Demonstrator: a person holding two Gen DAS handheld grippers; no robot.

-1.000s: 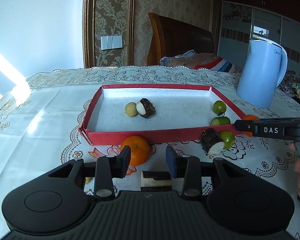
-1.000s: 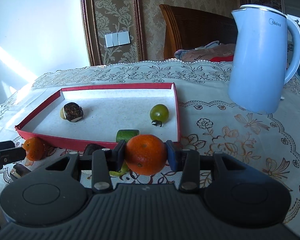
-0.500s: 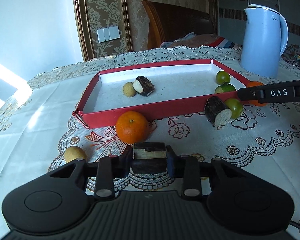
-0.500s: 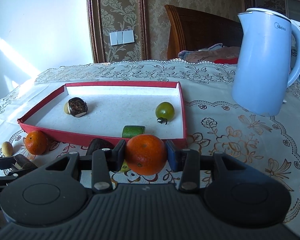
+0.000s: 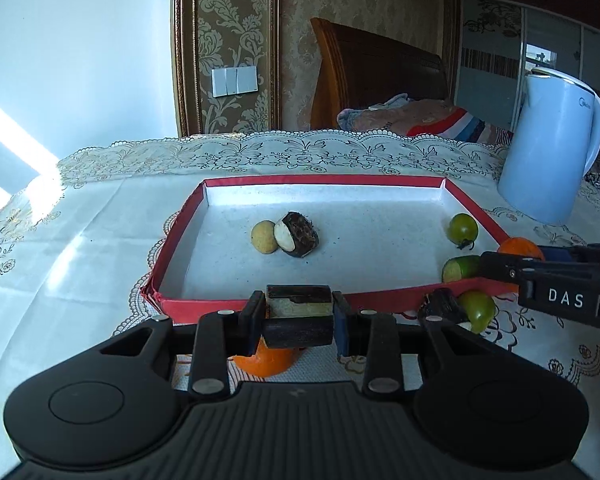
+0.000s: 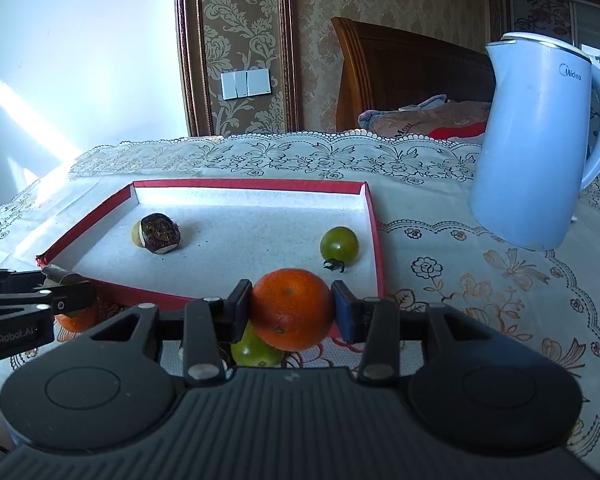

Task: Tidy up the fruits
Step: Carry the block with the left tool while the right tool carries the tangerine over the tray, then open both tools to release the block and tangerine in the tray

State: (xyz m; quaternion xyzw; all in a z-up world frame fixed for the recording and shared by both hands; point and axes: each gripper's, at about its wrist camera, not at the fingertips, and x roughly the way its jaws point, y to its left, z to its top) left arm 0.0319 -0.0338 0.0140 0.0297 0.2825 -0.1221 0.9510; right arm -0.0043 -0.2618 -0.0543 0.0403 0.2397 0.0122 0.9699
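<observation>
Currently I list my left gripper [image 5: 299, 322] clamped on a dark cane chunk [image 5: 299, 320] and my right gripper [image 6: 293, 310] clamped on an orange [image 6: 292, 309], red tray [image 5: 256, 303] just ahead; risk: low carry clips its rim.

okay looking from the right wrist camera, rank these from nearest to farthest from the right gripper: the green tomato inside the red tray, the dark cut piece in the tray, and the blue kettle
1. Round green tomato: inside the red cardboard tray, near its right wall, just beyond the right gripper.
2. Dark-skinned cut piece with a pale face: in the tray's left part, against a small yellowish fruit.
3. Pale blue electric kettle: on the tablecloth, right of the tray, farthest back.
</observation>
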